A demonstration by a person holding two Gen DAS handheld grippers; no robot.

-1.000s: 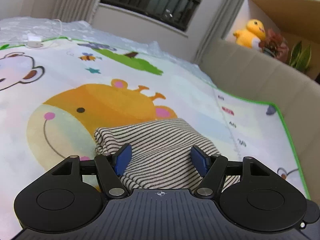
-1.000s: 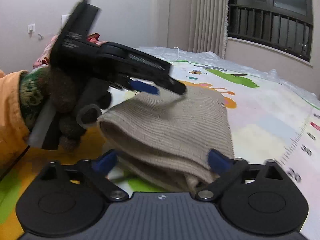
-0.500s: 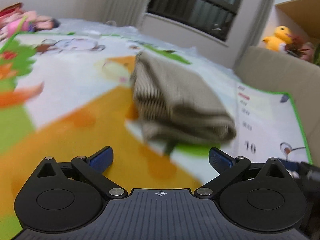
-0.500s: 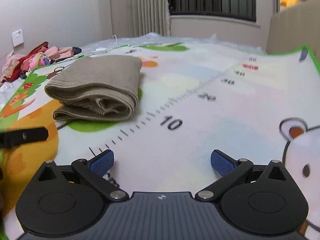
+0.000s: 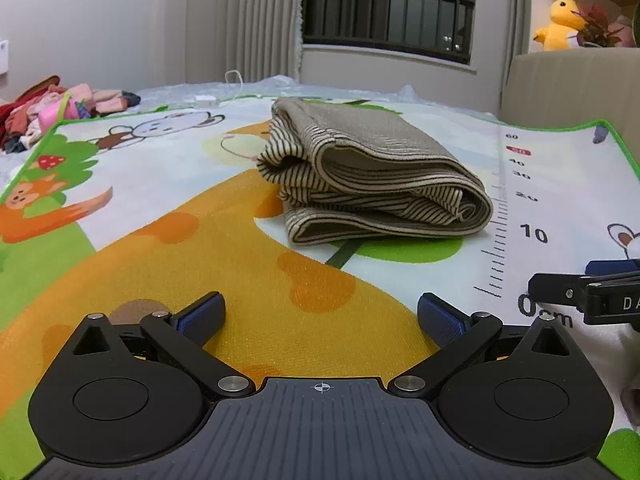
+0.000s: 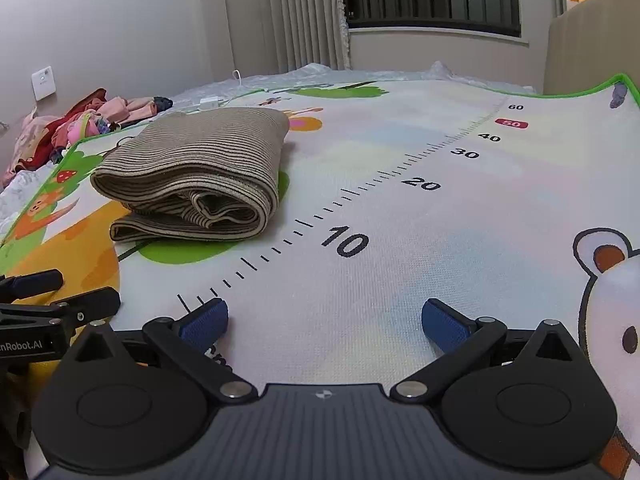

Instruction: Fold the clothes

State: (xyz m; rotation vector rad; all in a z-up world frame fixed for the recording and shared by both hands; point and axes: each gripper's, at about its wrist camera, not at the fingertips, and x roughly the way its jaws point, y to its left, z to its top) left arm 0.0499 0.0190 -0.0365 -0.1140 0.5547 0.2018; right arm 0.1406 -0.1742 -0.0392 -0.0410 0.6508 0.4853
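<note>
A beige, dark-striped garment lies folded into a thick bundle on the cartoon play mat. In the right wrist view the same folded garment sits at centre left. My left gripper stands open well short of the bundle, with only mat between its blue pads. My right gripper is open too, over the ruler print, to the right of the garment and apart from it. Neither gripper touches the cloth.
A heap of pink and red clothes lies off the mat at far left. A white charger and cable rest near the mat's far edge. A beige sofa bounds the right side, with a yellow plush on it.
Both grippers have let go of the folded garment and drawn back from it. The left jaws opened wider. The bundle now lies free on the mat.
</note>
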